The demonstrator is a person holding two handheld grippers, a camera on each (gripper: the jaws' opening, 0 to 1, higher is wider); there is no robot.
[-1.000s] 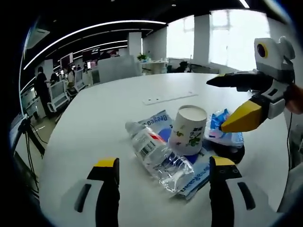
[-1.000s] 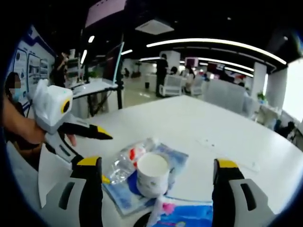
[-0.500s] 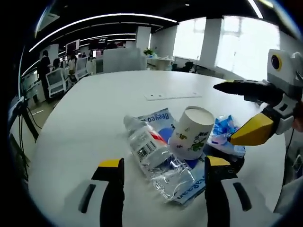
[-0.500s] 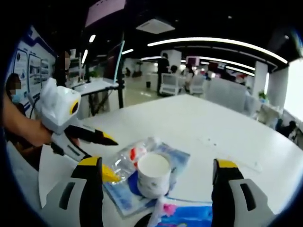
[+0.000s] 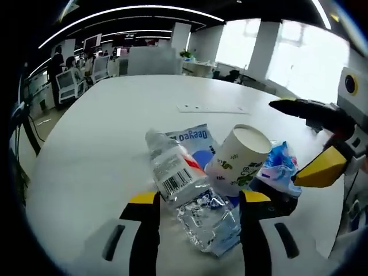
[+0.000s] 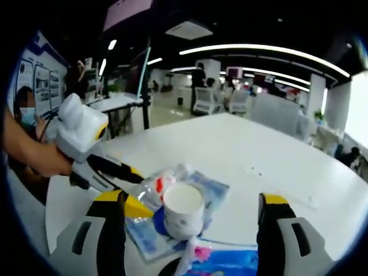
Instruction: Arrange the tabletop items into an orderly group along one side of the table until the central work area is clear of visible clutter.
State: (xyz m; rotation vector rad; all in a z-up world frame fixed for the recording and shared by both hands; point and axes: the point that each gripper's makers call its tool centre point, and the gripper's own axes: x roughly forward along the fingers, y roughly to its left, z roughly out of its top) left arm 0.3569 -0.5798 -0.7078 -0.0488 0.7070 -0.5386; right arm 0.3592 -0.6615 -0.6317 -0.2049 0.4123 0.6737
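On the white bench [image 5: 98,144], a small cluster of items lies near the person's edge. In the left gripper view, a crushed clear plastic bottle [image 5: 187,192] with a red-and-white label lies on its side, its cap end pointing away toward the far left. Its crumpled lower body sits between the two jaws of the left hand-held gripper [image 5: 198,201], which stand apart on either side of it; whether they touch the plastic cannot be told. The bottle rests on a blue-and-white flat packet [image 5: 192,141]. Just to the right of the bottle stands a white paper cup [image 5: 238,161] with green print, tilted, touching or nearly touching the bottle. Right of the cup lies a blue snack wrapper [image 5: 279,169], partly over a dark round object [image 5: 282,192].

The right hand-held gripper [image 5: 313,141] enters from the right, its jaws spread wide, one black tip above and one yellow tip below, hovering just beside the wrapper.

In the right gripper view, that gripper's own jaws [image 6: 192,201] stand wide apart, holding nothing, with the cup [image 6: 183,210] between them and further out. The left hand-held gripper [image 6: 135,192] reaches in from the left, tips at the bottle [image 6: 161,187]. A thin white strip [image 5: 213,108] lies farther out on the bench.
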